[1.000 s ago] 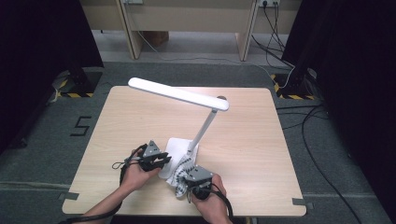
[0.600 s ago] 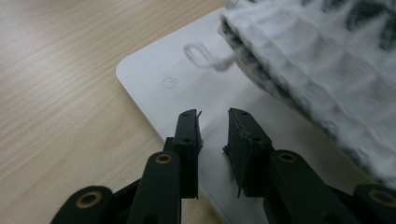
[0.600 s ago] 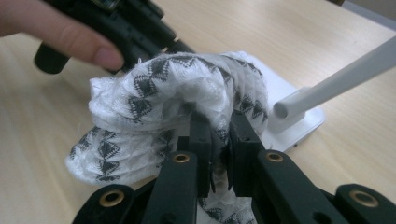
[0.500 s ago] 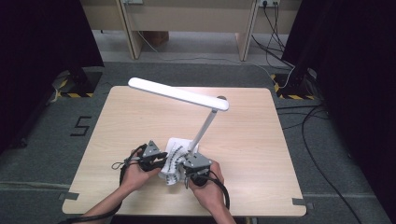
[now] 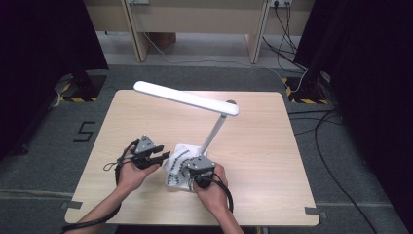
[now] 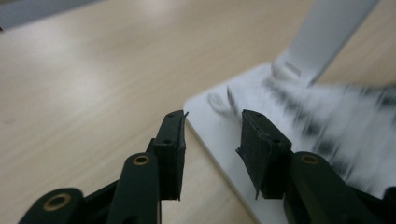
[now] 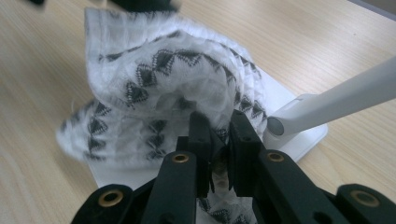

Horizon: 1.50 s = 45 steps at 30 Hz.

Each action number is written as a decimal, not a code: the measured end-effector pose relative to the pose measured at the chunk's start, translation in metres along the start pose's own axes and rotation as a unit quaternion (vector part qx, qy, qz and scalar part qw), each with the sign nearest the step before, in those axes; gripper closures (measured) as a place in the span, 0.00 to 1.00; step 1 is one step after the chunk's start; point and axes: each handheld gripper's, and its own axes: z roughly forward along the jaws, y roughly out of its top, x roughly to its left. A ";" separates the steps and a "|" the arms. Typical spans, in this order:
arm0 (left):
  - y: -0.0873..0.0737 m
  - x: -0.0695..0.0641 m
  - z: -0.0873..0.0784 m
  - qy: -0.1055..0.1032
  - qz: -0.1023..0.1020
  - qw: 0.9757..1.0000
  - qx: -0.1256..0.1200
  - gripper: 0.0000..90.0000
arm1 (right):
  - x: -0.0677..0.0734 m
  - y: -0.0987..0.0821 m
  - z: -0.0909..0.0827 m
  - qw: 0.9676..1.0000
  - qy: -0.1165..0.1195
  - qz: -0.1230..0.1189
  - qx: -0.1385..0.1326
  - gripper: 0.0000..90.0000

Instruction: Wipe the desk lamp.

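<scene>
Where the high view blurs it, right gripper (image 7: pixel 218 135) pinches patterned cloth (image 7: pixel 154 88).

A white desk lamp (image 5: pixel 214 117) stands on the wooden table (image 5: pixel 263 161), above grey carpet (image 5: pixel 44 146).

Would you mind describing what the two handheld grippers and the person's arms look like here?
Both the left gripper and the right gripper are black, each topped by a grey three-cornered plate. Seen close, the jaws are flat black bars on black links with brass-coloured pivot pins. A black cable trails from each gripper, looping beside the wrist. The forearms are bare; no sleeves or gloves show.
</scene>
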 end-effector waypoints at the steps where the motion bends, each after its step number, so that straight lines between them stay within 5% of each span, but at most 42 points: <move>1: 0.007 0.000 -0.003 -0.004 0.002 1.000 -0.008 0.64 | 0.000 0.000 0.001 1.000 0.001 0.000 0.002 0.91; 8: 0.035 -0.006 -0.013 -0.011 0.014 0.999 -0.040 0.59 | 0.004 0.002 0.013 1.000 0.005 0.000 0.006 0.91; 21: 0.022 0.006 -0.015 -0.001 0.001 1.000 -0.026 0.59 | 0.019 0.004 0.014 0.998 0.054 -0.015 0.031 0.92; 27: 0.018 0.006 -0.014 0.000 0.000 1.000 -0.019 0.58 | 0.038 0.007 0.005 0.992 0.109 -0.026 0.051 0.92; 31: 0.016 0.008 -0.015 0.002 0.000 1.000 -0.017 0.58 | 0.047 0.011 0.002 0.991 0.122 -0.034 0.042 0.92; 34: 0.015 0.010 -0.017 0.006 -0.002 1.000 -0.018 0.58 | 0.042 0.018 0.003 0.994 0.097 -0.036 0.027 0.91; 38: 0.014 0.014 -0.019 0.013 -0.008 1.000 -0.026 0.58 | 0.023 0.029 0.006 0.999 0.028 -0.015 -0.004 0.91; 41: 0.014 0.017 -0.020 0.016 -0.012 0.999 -0.029 0.58 | 0.007 0.034 0.015 0.999 -0.029 0.004 -0.014 0.90; 45: 0.011 0.019 -0.020 0.016 -0.011 1.000 -0.025 0.58 | -0.003 0.038 0.028 0.997 -0.070 0.019 -0.011 0.90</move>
